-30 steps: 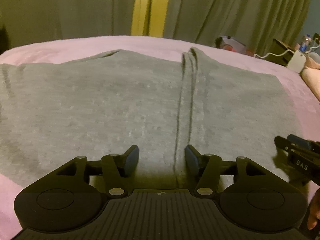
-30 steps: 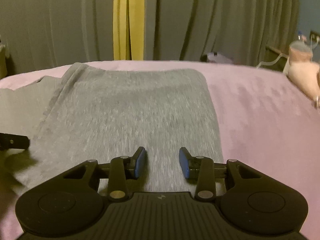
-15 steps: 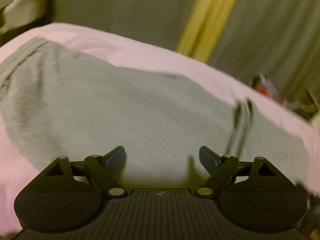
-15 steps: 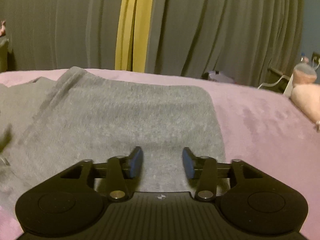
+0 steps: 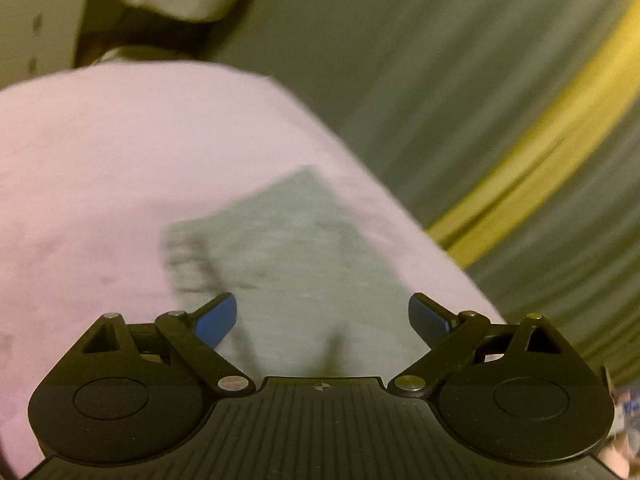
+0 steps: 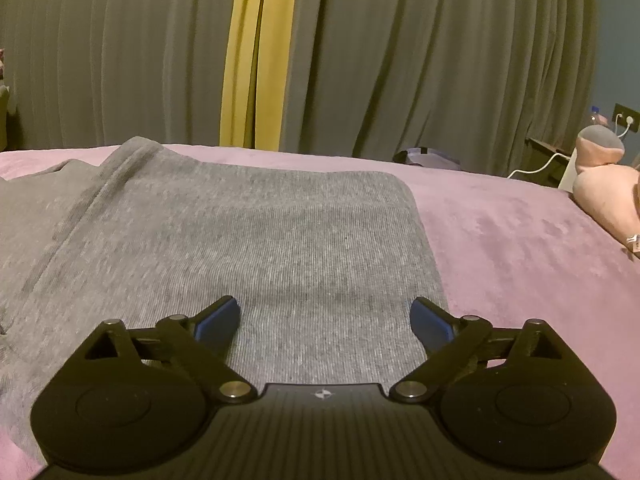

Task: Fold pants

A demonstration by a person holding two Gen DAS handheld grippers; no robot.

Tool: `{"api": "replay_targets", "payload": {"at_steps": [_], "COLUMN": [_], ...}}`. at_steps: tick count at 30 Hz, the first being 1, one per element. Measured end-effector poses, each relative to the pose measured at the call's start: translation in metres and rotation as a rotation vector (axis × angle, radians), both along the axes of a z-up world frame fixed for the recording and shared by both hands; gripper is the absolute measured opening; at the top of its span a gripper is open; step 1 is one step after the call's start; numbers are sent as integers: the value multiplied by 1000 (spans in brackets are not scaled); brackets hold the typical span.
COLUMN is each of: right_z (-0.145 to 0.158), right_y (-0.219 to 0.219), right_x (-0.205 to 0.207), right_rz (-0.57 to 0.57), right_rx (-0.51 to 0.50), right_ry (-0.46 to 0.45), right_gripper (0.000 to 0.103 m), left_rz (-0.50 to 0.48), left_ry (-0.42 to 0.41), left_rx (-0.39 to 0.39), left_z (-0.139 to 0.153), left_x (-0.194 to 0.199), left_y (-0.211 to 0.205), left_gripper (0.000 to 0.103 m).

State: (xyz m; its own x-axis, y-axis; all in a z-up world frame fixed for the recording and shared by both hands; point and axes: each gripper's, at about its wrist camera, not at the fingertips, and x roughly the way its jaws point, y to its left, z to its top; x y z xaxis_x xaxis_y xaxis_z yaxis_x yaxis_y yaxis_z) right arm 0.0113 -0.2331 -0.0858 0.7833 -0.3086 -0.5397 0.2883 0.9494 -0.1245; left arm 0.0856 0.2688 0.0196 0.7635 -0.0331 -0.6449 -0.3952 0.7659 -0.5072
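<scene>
The grey pants (image 6: pixel 240 248) lie flat on the pink bedspread (image 6: pixel 520 248), folded so that a rounded end faces the right side of the bed and stops well short of that edge. In the right wrist view a raised ridge of fabric (a seam or a fold line, I cannot tell which) runs from the far edge of the bed down toward the near left. The cloth reaches close to the far edge, where the grey curtains (image 6: pixel 400 60) hang with a yellow strip (image 6: pixel 256 60) between them.

The right gripper (image 6: pixel 326 316) hovers over the near part of the pants. Its jaws have just been opening and now stand wide, with the blue pads (image 6: pixel 218 318) spread apart and nothing pinched between them; grey fabric only shows below the gap.

The left gripper (image 5: pixel 322 316) is tilted, and its view is blurred. Its jaws have likewise just been opening and stand wide, holding nothing. Ahead of it one squared end of the pants (image 5: pixel 304 240) lies on the bedspread (image 5: pixel 120 160), near the bed's far corner, with bare pink cover on its left. Whether this gripper touches the cloth cannot be told through the blur.

At the right edge of the bed a pink soft toy (image 6: pixel 604 184) rests on the cover, well apart from the pants.
</scene>
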Motion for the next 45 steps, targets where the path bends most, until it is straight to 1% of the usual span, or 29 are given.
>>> {"api": "replay_targets", "payload": {"at_steps": [3,4,6,7,8,10,13,14,16,17,18,19,20,21,23,24,25,26,28,29,31,33,34,36,38,41,43,45], "right_z": [0,0,0,0,0,0,-1,-1,-2,-2,-2,-2,-3,-3,-3,-3,-3,-3,-3,-3,-2,0,2,5,9,15,19,24], "right_y": [1,1,1,2,2,3,3,4,4,5,5,6,6,6,7,7,7,7,6,6,4,3,3,3,2,-1,-1,-3], "right_x": [0,1,0,0,-1,-2,-2,-2,-2,-2,-2,-2,-2,-2,-2,-3,-3,-3,-3,-3,-3,-3,-3,-3,-4,-7,-11,-15], "right_rz": [-8,-11,-17,-21,-25,-29,-34,-36,-39,-41,-43,-45,-46,-46,-48,-49,-51,-53,-56,-57,-59,-61,-62,-64,-61,-58,-66,-87], "right_rx": [-9,-11,-16,-18,-20,-24,-30,-31,-33,-34,-35,-38,-41,-44,-46,-46,-46,-46,-40,-33,-19,-8,-2,13,39,80,102,104], "right_ry": [0,0,0,0,0,-2,-5,-6,-7,-8,-9,-10,-11,-12,-13,-13,-13,-13,-14,-14,-13,-8,-2,7,10,5,-5,-13], "right_gripper": [97,97,98,98,99,99,99,99,99,99,99,99,99,99,99,99,99,99,99,99,99,99,99,99,99,99,99,99], "left_rz": [-5,-15,-38,-43,-46,-47,-51,-58,-83,-93,-89,-79,-57,-47,-54,-60,-60,-61,-71,-84,-123,-180,-209,-293,-383,-539,-655,-774], "left_ry": [47,58,73,74,65,47,4,8,1,5,14,19,38,58,37,21,6,-9,-38,-68,-134,-210,-244,-312,-379,-440,-429,-390], "left_rx": [-14,-28,-91,-123,-149,-186,-216,-221,-213,-202,-182,-160,-125,-92,-80,-85,-87,-84,-51,-29,46,124,146,201,266,295,323,383], "left_z": [-21,-28,-42,-48,-53,-62,-69,-70,-71,-72,-73,-73,-73,-72,-69,-67,-63,-59,-45,-35,-8,22,34,58,77,88,83,66], "left_x": [3,4,8,9,10,18,22,26,35,39,43,46,50,53,54,52,49,47,44,39,35,31,28,23,18,11,9,3], "left_y": [21,24,31,35,36,41,43,43,44,42,40,40,37,35,28,26,26,25,19,13,-3,-27,-39,-69,-109,-170,-217,-267], "left_gripper": [95,92,88,85,85,85,87,87,92,91,89,80,69,55,42,33,30,28,25,25,24,23,23,23,23,23,24,24]}}
